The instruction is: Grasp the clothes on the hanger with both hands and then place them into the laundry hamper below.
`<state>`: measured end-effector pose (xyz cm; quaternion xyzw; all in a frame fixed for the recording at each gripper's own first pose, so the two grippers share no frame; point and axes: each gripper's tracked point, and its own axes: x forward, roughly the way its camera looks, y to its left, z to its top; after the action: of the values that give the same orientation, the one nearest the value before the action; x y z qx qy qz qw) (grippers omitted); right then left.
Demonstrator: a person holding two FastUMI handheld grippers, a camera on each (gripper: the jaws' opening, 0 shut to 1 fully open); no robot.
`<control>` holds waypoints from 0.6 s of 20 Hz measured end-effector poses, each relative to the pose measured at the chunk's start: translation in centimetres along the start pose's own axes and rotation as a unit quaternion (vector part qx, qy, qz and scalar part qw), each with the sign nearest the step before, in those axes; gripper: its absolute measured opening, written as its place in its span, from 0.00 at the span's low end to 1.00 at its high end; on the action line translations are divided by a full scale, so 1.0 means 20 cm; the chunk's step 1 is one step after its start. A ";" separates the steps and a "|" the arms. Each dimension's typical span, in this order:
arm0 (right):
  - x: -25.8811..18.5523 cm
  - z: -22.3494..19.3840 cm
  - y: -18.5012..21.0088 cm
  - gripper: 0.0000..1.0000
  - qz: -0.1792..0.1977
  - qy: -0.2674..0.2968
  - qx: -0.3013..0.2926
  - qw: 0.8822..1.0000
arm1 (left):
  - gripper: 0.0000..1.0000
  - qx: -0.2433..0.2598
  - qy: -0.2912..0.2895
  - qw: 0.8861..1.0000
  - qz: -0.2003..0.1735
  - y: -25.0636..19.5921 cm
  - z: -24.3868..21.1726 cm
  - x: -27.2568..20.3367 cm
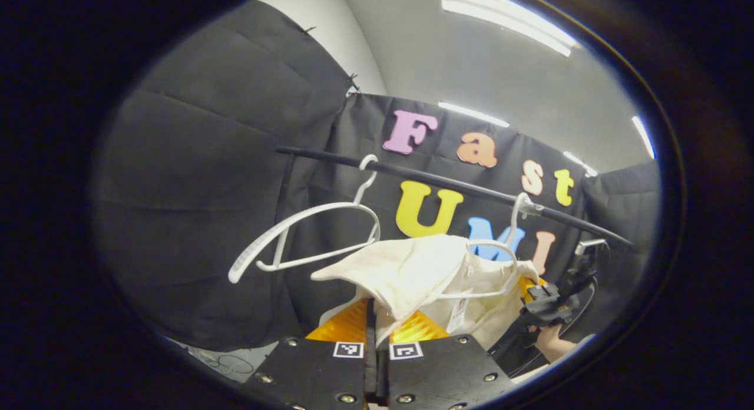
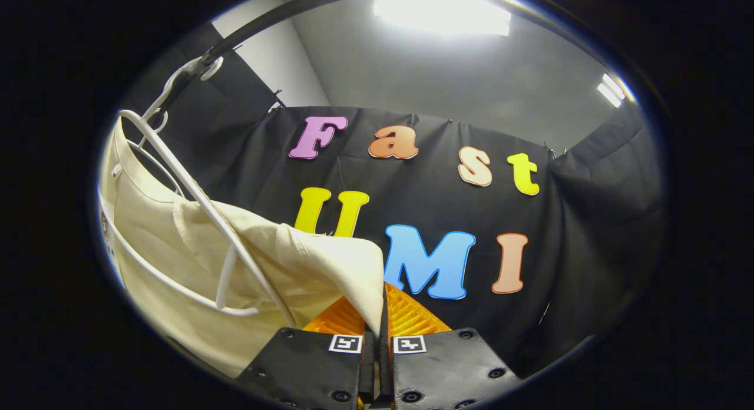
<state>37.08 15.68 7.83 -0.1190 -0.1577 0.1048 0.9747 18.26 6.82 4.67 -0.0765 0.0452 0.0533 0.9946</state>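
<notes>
A cream garment (image 1: 412, 271) hangs on a white hanger (image 1: 498, 265) hooked over the black rail (image 1: 447, 183). My left gripper (image 1: 377, 317) is shut on a fold of its near shoulder, and the cloth runs down between the fingers. In the left gripper view the right gripper (image 1: 548, 307) sits at the garment's far side, held by a hand (image 1: 554, 342). In the right gripper view the garment (image 2: 177, 245) drapes from the hanger (image 2: 200, 212) at the left. My right gripper (image 2: 382, 308) is shut on its pointed corner.
An empty white hanger (image 1: 306, 233) hangs tilted on the rail to the left of the garment. The rail (image 2: 265, 21) arcs overhead in the right gripper view. Black cloth walls (image 1: 206, 192) close in the back and sides.
</notes>
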 end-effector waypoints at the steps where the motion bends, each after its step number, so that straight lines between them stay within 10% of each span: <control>1: 0.01 0.00 0.01 0.04 0.001 0.000 -0.001 1.000 | 0.01 0.006 0.007 1.000 -0.015 -0.03 0.01 -0.02; 12: 0.08 -0.01 0.00 0.05 -0.006 -0.004 -0.002 1.000 | 0.01 0.002 -0.074 0.997 -0.025 0.07 0.31 0.03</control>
<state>38.59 15.98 8.14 -0.1201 -0.1627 0.0994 0.9743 19.29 9.18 10.45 -0.0716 -0.0308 0.0337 0.9964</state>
